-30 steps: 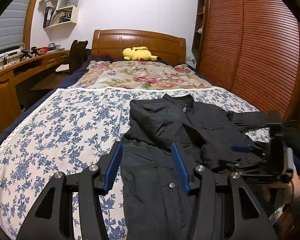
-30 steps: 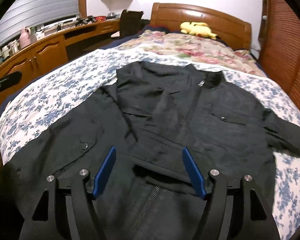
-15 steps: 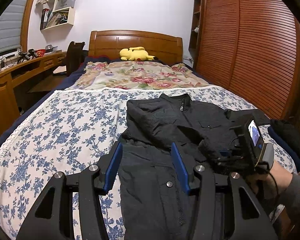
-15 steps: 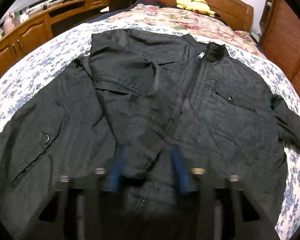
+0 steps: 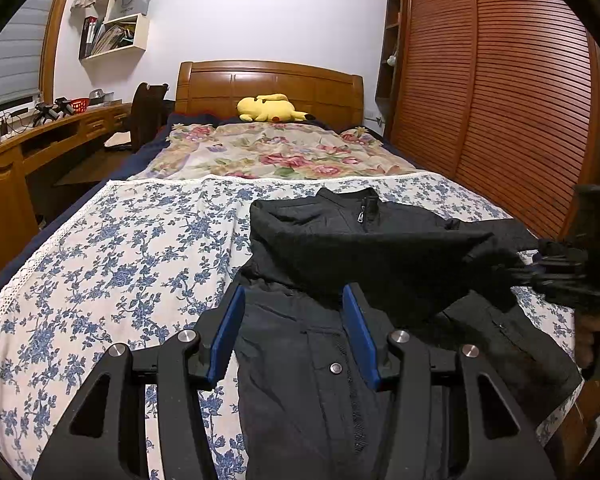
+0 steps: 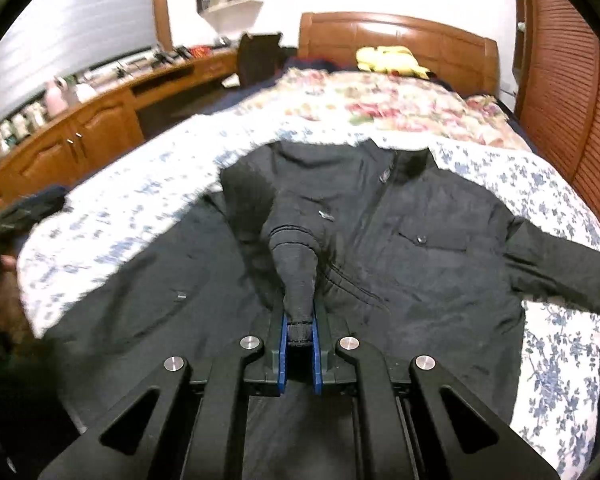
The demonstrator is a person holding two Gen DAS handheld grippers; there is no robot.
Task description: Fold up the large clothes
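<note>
A: Where was the jacket (image 6: pixel 412 240) seen?

B: It was laid front up on the bed (image 5: pixel 120 248), over the blue-flowered sheet, with the collar turned toward the headboard (image 5: pixel 268 84). One sleeve (image 6: pixel 560 264) was spread out flat to the side. The other sleeve (image 6: pixel 296 264) was lifted off the jacket's front and drawn across it.

A: By what was that sleeve held?

B: Its cuff (image 6: pixel 300 330) was clamped between the blue pads of the right tongs (image 6: pixel 300 334), which were brought tight together on the fabric. In the left wrist view the same tongs (image 5: pixel 540 268) were seen at the right edge, with the raised sleeve stretched toward them and a hand (image 5: pixel 592 340) below.

A: And the left tongs (image 5: pixel 294 320)?

B: They were held apart above the jacket's lower hem, and nothing was gripped between the pads. No contact with the cloth could be made out.

A: What else was seen?

B: A yellow plush (image 5: pixel 272 108) was laid by the headboard, past a flowered quilt (image 5: pixel 276 152). A slatted wardrobe (image 5: pixel 500 88) was seen beside the bed.
</note>
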